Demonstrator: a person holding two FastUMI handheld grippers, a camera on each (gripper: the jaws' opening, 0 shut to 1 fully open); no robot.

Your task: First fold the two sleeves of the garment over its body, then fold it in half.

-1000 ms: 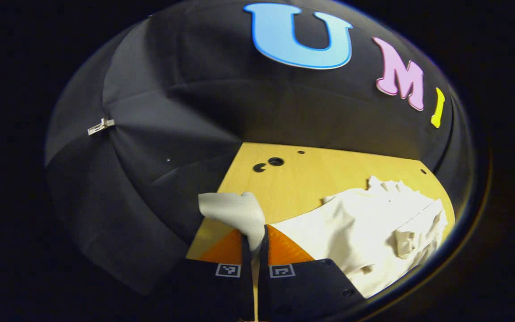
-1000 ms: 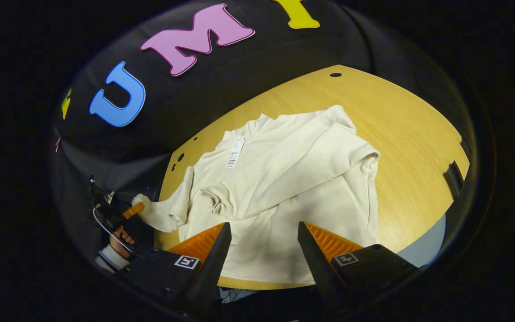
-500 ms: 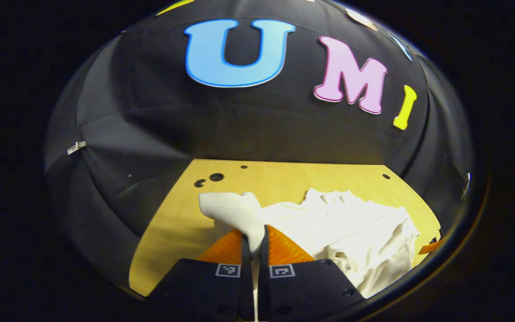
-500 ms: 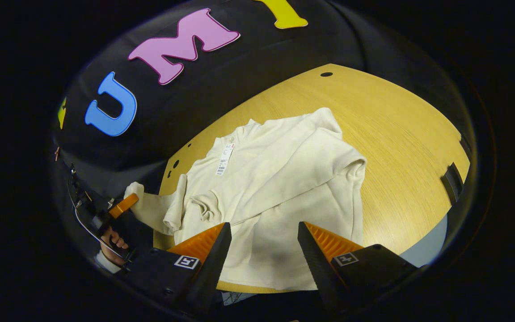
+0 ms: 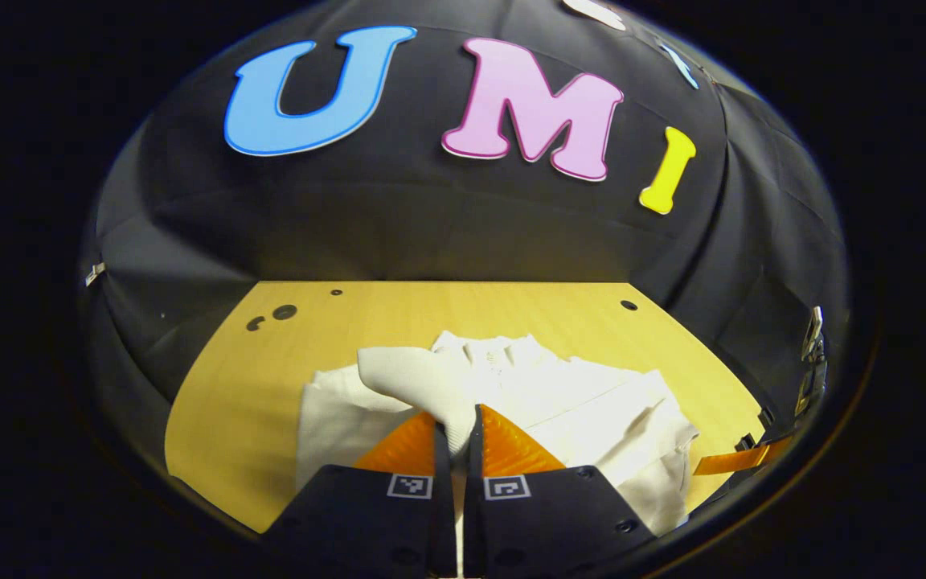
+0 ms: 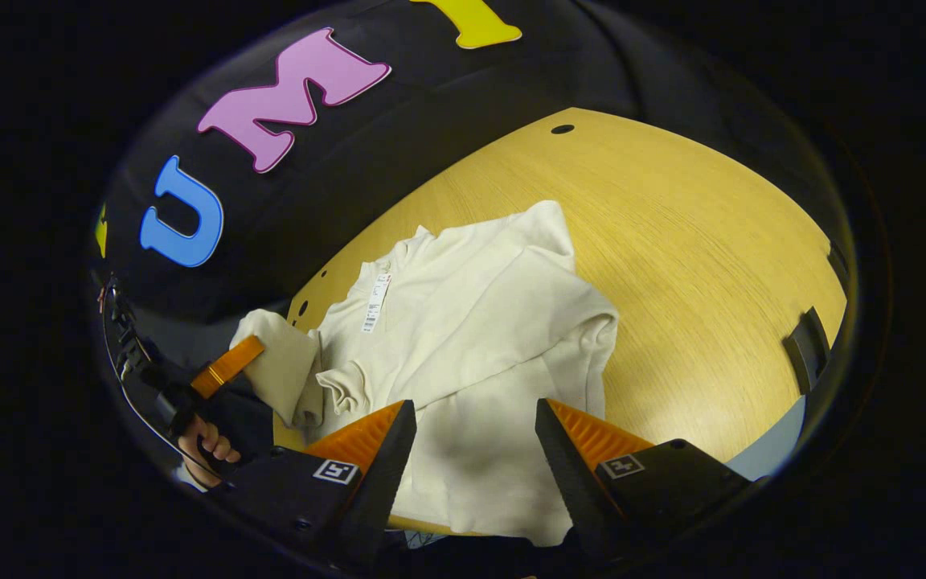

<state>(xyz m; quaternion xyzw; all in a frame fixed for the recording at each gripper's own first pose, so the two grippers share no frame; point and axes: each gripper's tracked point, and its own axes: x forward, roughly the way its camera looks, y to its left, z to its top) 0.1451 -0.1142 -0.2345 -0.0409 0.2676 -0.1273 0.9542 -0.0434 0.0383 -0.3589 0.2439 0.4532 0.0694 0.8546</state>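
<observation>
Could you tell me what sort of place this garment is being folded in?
Most likely a staged recording booth, not a home: a black cloth wall behind a bare wooden table with drilled holes, where a cream garment lies.

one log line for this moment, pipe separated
left gripper: shut on sleeve cuff, lifted | right gripper: open above hem | garment: one sleeve folded | table
</observation>
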